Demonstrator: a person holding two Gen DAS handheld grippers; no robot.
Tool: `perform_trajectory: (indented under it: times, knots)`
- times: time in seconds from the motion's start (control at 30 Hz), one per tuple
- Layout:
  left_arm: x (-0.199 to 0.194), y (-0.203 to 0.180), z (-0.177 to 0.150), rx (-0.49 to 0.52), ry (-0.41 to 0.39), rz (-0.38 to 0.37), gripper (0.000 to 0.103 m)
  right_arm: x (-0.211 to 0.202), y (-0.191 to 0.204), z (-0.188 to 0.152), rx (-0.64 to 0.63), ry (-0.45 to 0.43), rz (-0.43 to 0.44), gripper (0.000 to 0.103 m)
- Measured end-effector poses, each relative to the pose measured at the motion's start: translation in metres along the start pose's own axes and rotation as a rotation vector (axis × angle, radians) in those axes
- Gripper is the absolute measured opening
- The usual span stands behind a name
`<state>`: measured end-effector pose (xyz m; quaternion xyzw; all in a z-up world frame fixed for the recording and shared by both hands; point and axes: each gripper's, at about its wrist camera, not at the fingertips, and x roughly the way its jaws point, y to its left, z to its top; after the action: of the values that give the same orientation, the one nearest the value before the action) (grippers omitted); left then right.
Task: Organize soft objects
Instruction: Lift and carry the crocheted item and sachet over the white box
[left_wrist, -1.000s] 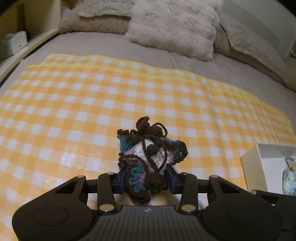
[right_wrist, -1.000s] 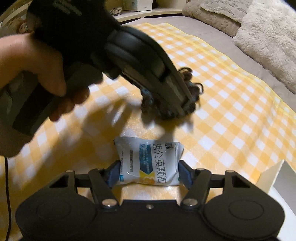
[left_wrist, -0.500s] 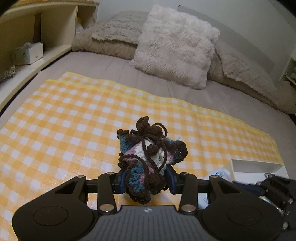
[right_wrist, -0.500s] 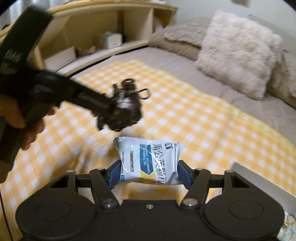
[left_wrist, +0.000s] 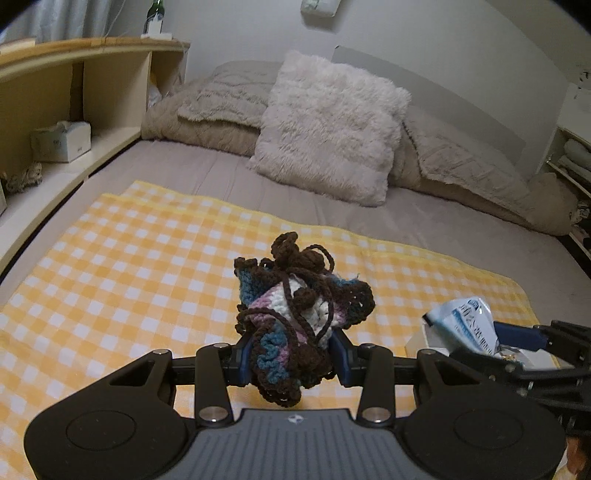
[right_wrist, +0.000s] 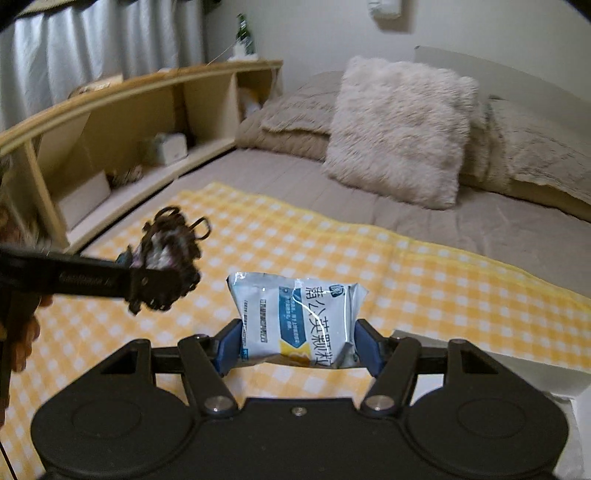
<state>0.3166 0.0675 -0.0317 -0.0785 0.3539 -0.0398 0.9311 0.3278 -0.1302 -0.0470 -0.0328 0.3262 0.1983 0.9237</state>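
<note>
My left gripper (left_wrist: 293, 354) is shut on a crocheted yarn bundle (left_wrist: 299, 314) of brown, blue, pink and white, held above the yellow checked cloth (left_wrist: 129, 280). My right gripper (right_wrist: 297, 349) is shut on a white and blue sachet (right_wrist: 295, 321) with printed characters, also lifted off the cloth. In the right wrist view the left gripper and yarn bundle (right_wrist: 166, 254) hang at the left. In the left wrist view the right gripper with the sachet (left_wrist: 465, 325) is at the right, over a white box (left_wrist: 421, 339).
The white box (right_wrist: 517, 376) sits at the cloth's right end on the grey bed (left_wrist: 406, 218). A fluffy white pillow (left_wrist: 328, 129) and beige blankets (left_wrist: 221, 103) lie at the far side. A wooden shelf (left_wrist: 55, 110) with a tissue box (left_wrist: 62, 142) runs along the left.
Both grippers have risen from the cloth with their objects held. The right gripper with the sachet has moved over toward the white box, and both views now look higher across the bed.
</note>
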Motion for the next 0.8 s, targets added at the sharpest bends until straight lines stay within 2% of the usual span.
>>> perform_trajectory:
  times: [0.4, 0.8]
  knots:
    - [-0.012, -0.033, 0.003, 0.072, -0.048, -0.006, 0.043, -0.035, -0.031, 0.002, 0.103, -0.062, -0.067, 0.066]
    - [0.009, -0.091, 0.001, 0.12, -0.035, -0.116, 0.043, -0.057, -0.086, -0.012, 0.193, -0.054, -0.176, 0.066]
